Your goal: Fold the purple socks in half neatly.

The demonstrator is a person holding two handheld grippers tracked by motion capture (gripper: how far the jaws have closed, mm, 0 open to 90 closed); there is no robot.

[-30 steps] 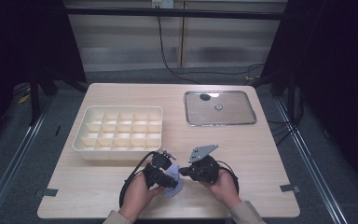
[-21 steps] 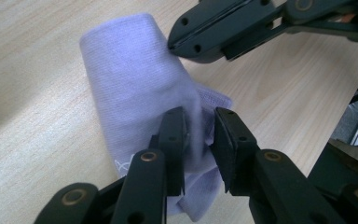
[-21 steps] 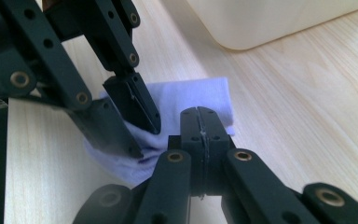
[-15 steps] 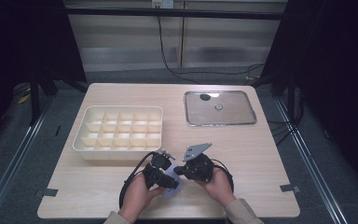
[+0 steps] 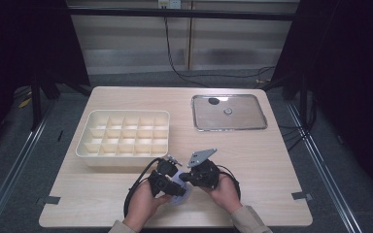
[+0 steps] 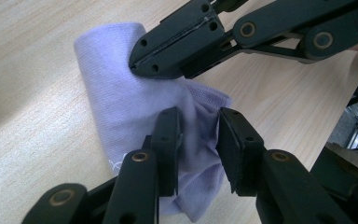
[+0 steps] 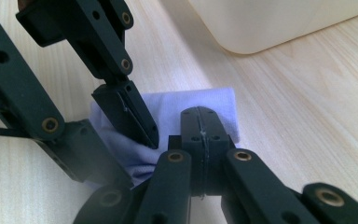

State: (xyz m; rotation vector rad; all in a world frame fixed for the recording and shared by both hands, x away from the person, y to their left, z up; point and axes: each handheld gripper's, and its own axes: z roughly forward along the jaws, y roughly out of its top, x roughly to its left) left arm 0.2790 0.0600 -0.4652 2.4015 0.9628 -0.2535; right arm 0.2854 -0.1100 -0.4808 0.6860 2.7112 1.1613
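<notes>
A: Status on the lilac cloth [image 6: 121, 107]?

B: It lies on the worktop [image 5: 272, 160] at the near edge, in front of the cream compartment tray [image 5: 124, 133]. Both grippers are on it. High view gives just a pale patch between the hands.

A: Left gripper [image 6: 198, 140]?

B: Fingers partly apart, and they have just been opening. Its own view shows a bunched fold of cloth sitting in the gap. Can't tell whether the pads press on it; they look slack.

A: Right gripper [image 7: 199, 135]?

B: Fingers closed flat together, seam line visible in its own view. The tip rests on the cloth's upper layer. The left gripper view shows that same closed tip from the other side, lying on the cloth's rolled edge. No cloth visibly pinched between its fingers.

A: Anything else?

B: High view has the metal tray [image 5: 228, 112] at the far right of the worktop, well apart from the hands. Right gripper view catches the compartment tray's rounded corner just beyond the cloth.
</notes>
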